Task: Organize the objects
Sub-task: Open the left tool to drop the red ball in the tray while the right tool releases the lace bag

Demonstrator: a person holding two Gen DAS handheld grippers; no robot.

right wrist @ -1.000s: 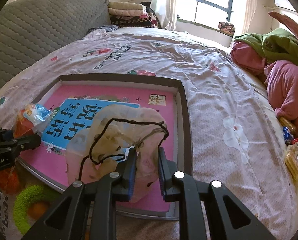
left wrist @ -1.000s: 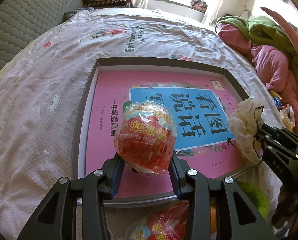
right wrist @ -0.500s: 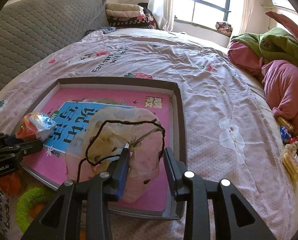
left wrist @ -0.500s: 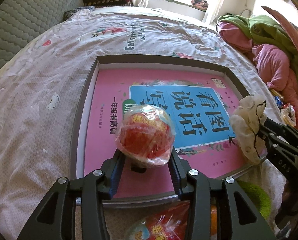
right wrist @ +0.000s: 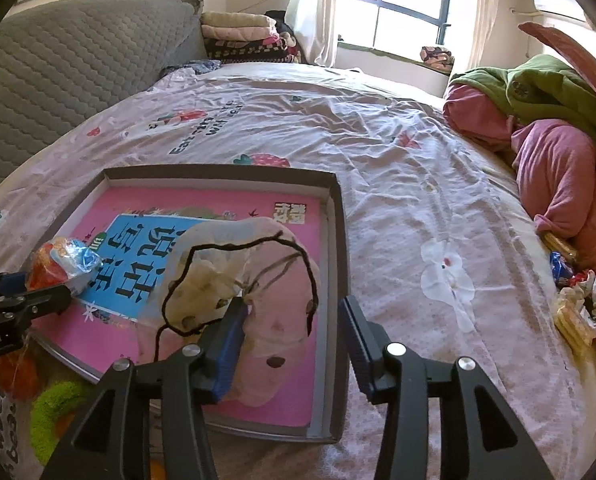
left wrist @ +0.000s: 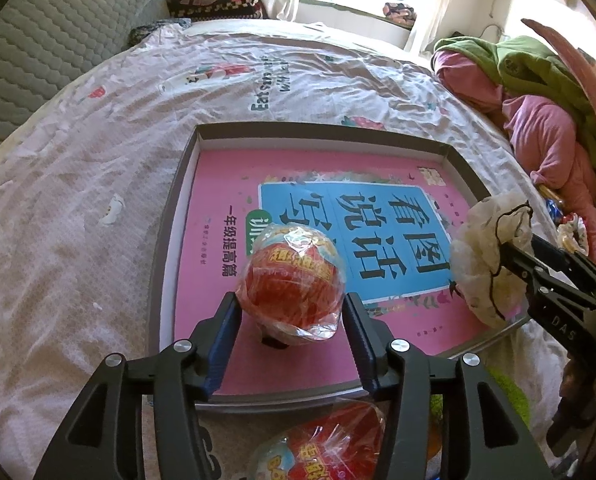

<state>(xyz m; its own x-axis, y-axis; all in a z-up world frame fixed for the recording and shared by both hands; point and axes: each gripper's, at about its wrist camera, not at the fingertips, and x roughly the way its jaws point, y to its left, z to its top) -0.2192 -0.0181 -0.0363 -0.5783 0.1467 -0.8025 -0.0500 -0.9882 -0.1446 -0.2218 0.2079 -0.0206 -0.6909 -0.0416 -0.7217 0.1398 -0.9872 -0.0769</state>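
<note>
1. I am opening my left tongs (left wrist: 290, 312) around the wrapped red snack ball (left wrist: 292, 282). The jaws have just been opening and now stand a little clear of its wrapper on both sides, so I judge it released. It is sitting on the pink workbook (left wrist: 306, 240) in the near part of the grey tray (left wrist: 170, 216) on the bed (left wrist: 98, 140).

2. I am opening my right tongs (right wrist: 290, 340) too. Their jaws have just been opening and are now well apart. The thin plastic bag with the black cord (right wrist: 234, 276) is slumping onto the workbook at the tray's right side, one fold still lying against my left pad and none reaching the right.

3. Risk with the ball: it is round, with no real long axis and only its twisted wrapper end facing me. If I brush it while pulling back, it may roll across the smooth cover.

4. Risk with the bag: the loose cord loops over its top and trails down toward my left finger. It could snag there and drag the bag out of the tray as I withdraw.

5. The bag's long side is running roughly toward me and away, parallel to the tray's right wall.
</note>
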